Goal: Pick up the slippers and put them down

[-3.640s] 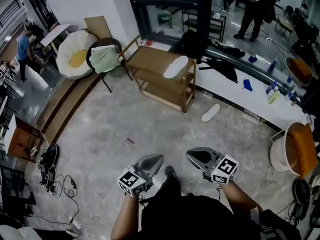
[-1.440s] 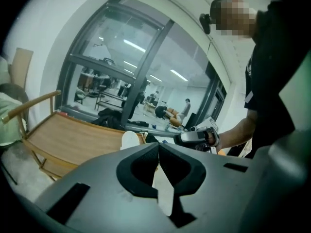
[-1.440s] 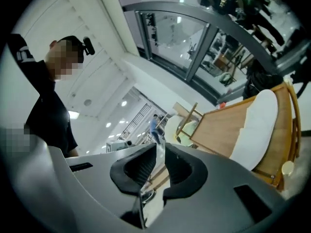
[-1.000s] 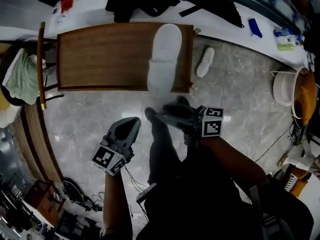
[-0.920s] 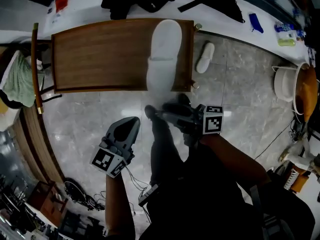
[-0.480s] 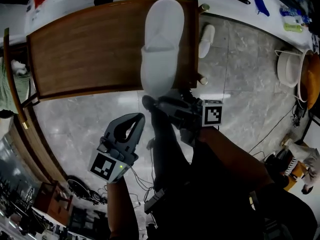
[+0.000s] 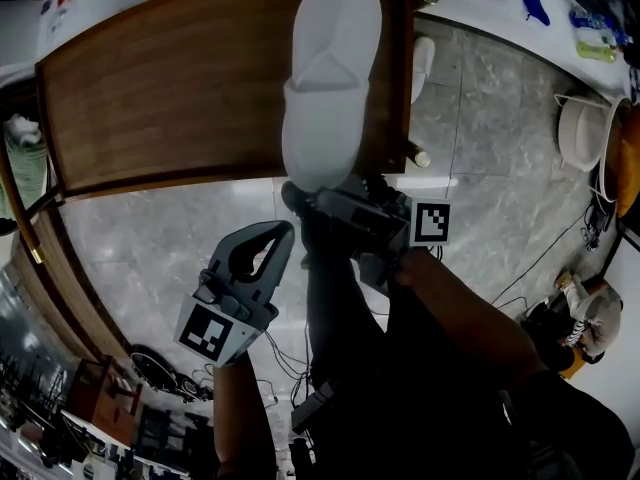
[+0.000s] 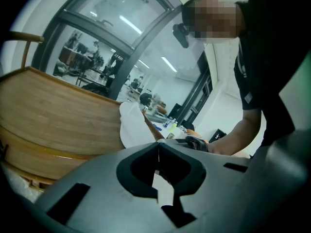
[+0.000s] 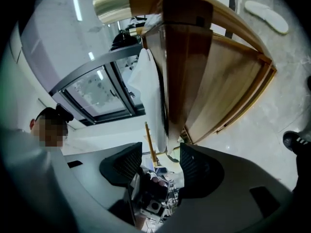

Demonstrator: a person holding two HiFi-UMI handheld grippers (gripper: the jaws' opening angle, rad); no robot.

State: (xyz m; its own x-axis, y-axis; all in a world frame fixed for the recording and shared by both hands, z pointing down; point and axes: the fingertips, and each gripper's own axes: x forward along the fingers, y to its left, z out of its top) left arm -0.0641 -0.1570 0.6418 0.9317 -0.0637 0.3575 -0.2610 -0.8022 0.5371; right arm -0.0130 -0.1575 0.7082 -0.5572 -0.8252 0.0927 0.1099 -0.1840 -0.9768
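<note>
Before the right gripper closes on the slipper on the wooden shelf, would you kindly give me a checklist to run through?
1. Right gripper open: ok; its fingers stand apart and have just been opening.
2. Slipper between them: ok; only its overhanging end sits at their tips, not pressed.
3. Graspable edge: ok; that end juts past the wooden shelf's front edge.
4. Shelf edge clear of the closing fingers: cannot tell.
5. Left gripper free: ok; shut and empty.
6. Second slipper located: ok; on the floor beside the shelf.
</note>
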